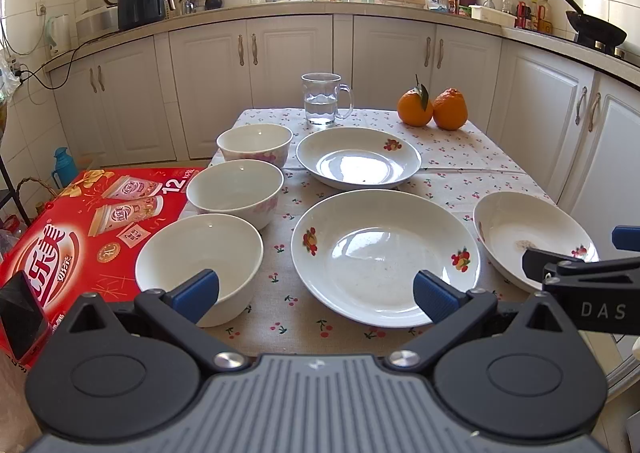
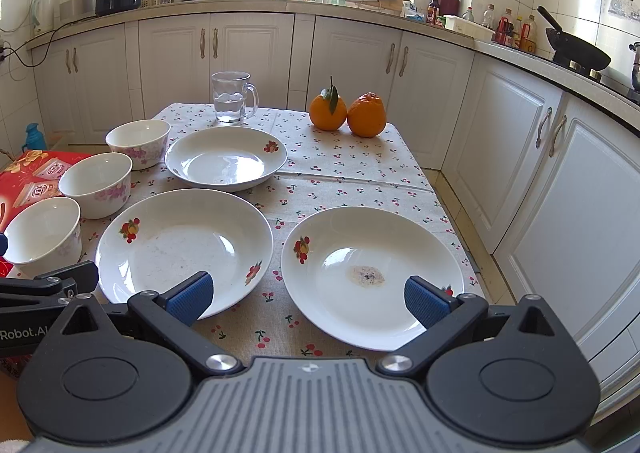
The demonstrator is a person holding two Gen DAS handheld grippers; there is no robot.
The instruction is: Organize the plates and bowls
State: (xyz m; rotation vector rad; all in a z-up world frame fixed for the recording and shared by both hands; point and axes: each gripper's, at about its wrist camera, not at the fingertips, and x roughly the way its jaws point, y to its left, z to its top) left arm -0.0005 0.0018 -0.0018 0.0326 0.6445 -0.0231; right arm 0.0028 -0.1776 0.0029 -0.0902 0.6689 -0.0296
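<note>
Three white plates with fruit prints lie on the cherry-print tablecloth: a far plate (image 1: 358, 157) (image 2: 226, 157), a middle plate (image 1: 384, 253) (image 2: 184, 249) and a right plate (image 1: 528, 233) (image 2: 372, 273) with a stain at its centre. Three white bowls stand in a row along the left edge: near bowl (image 1: 200, 261) (image 2: 42, 235), middle bowl (image 1: 234, 191) (image 2: 96, 183), far bowl (image 1: 255, 143) (image 2: 138, 141). My left gripper (image 1: 316, 295) hovers open over the near edge, between the near bowl and the middle plate. My right gripper (image 2: 306, 295) hovers open, empty, between the middle and right plates.
A glass mug (image 1: 322, 97) (image 2: 232, 95) with water and two oranges (image 1: 432, 107) (image 2: 346, 113) stand at the table's far end. A red carton (image 1: 80, 221) lies left of the table. White cabinets (image 2: 560, 157) run close along the right side and behind.
</note>
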